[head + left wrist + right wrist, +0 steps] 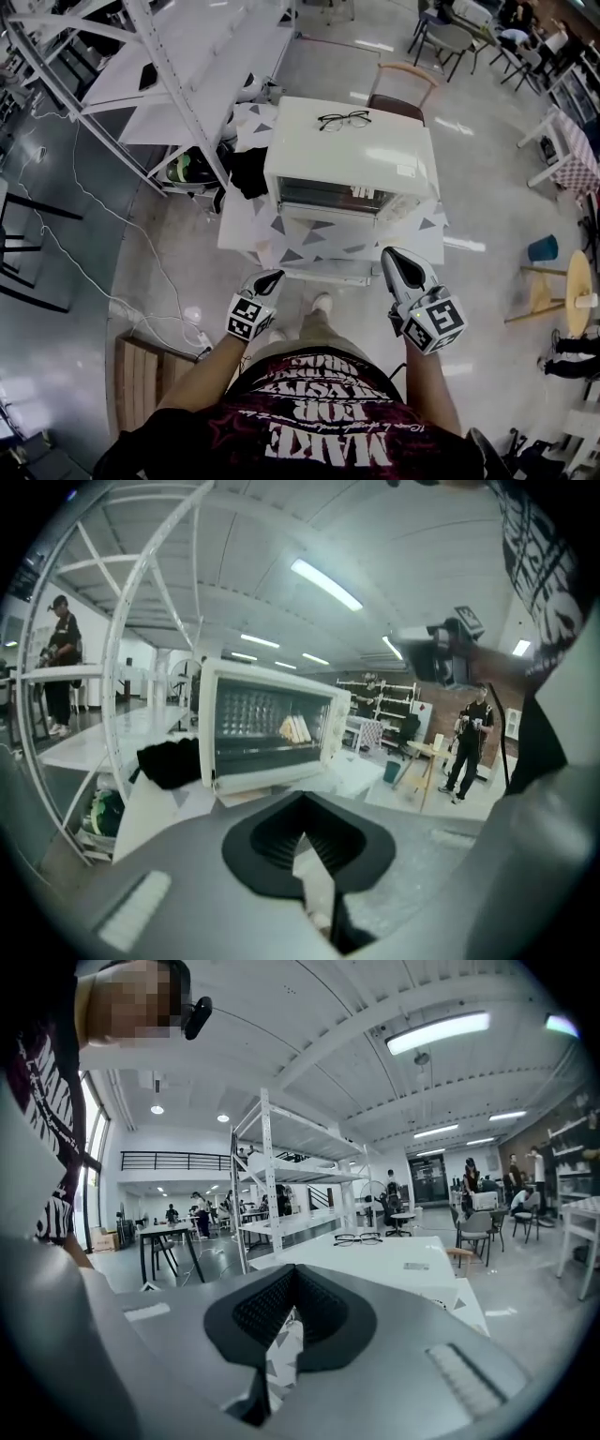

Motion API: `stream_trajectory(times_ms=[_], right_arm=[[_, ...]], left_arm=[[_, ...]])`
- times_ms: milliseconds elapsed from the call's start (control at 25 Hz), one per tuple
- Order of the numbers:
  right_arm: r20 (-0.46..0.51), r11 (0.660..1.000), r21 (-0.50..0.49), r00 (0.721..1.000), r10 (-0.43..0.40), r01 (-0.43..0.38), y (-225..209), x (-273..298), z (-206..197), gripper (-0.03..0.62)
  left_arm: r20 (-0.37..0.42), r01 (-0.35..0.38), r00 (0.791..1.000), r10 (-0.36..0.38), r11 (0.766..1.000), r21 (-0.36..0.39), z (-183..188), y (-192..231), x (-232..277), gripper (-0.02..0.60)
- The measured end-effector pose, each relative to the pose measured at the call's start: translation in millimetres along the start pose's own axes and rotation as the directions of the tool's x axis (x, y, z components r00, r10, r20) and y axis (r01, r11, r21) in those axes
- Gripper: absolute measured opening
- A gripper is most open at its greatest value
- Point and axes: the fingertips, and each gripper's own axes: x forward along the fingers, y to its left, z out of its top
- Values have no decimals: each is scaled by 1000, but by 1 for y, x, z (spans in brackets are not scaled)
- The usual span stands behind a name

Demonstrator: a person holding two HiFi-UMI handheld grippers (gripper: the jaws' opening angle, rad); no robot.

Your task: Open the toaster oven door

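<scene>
Left claw point(270, 277): jaws pressed together on nothing, held low in front of the person and well short of the toaster oven point(352, 155). Right claw point(396, 255): likewise closed and empty, near the front edge of the surface point(319, 242) and apparently touching nothing. The oven stands on the surface with its glass door point(267, 726) upright and closed; spectacles point(343, 119) lie on top. Judged progress: none. Reaching the door, taking hold and swinging it open all remain.
</scene>
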Motion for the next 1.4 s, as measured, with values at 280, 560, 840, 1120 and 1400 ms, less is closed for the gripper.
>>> stream_trajectory(times_ms=[280, 560, 840, 1120, 1400], right_arm=[[49, 999, -24, 998, -43, 44, 5, -12, 9, 25], [77, 997, -51, 995, -60, 64, 15, -26, 19, 25], [125, 992, -66, 987, -102, 111, 16, -40, 35, 25], [133, 992, -62, 986, -98, 107, 33, -39, 34, 25], [130, 991, -80, 987, -95, 106, 51, -36, 41, 25]], left_arm=[[206, -45, 978, 29, 996, 74, 132, -5, -32, 3], [312, -76, 949, 45, 993, 89, 210, -14, -65, 3], [377, -91, 926, 31, 986, 143, 247, -24, -92, 3], [390, -91, 920, 34, 987, 129, 250, -26, -116, 3], [405, -111, 914, 25, 976, 189, 259, -36, -137, 3]])
